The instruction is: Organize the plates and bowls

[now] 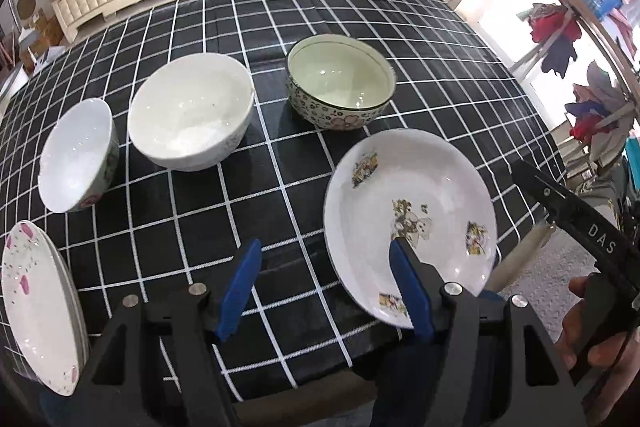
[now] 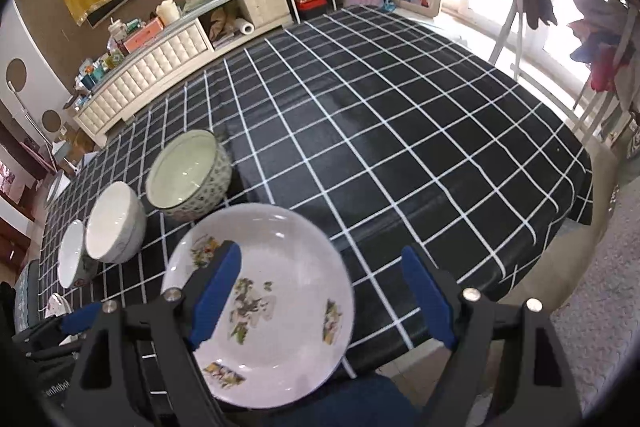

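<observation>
The decorated plate (image 1: pixel 408 195) lies at the near edge of the table, flat on the black checked tablecloth (image 1: pixel 280 195). In the left wrist view it sits at about four o'clock from the middle of the cloth; in the right wrist view it is at six o'clock, low and central. The green-lined patterned bowl (image 1: pixel 340 83) stands just beyond it at twelve o'clock. To that bowl's nine o'clock stands the large white bowl (image 1: pixel 188 111), then the small white bowl (image 1: pixel 76 155) with a flowered outside, the three in a row. A stack of pink-flecked plates (image 1: pixel 36 311) rests at the cloth's eight o'clock edge.

The left gripper (image 1: pixel 324 291) hangs with jaws apart and empty, its right finger over the plate's near rim. The right gripper (image 2: pixel 320 295) also stands wide and empty, its left finger above the plate. Whether either finger touches the plate cannot be told.
</observation>
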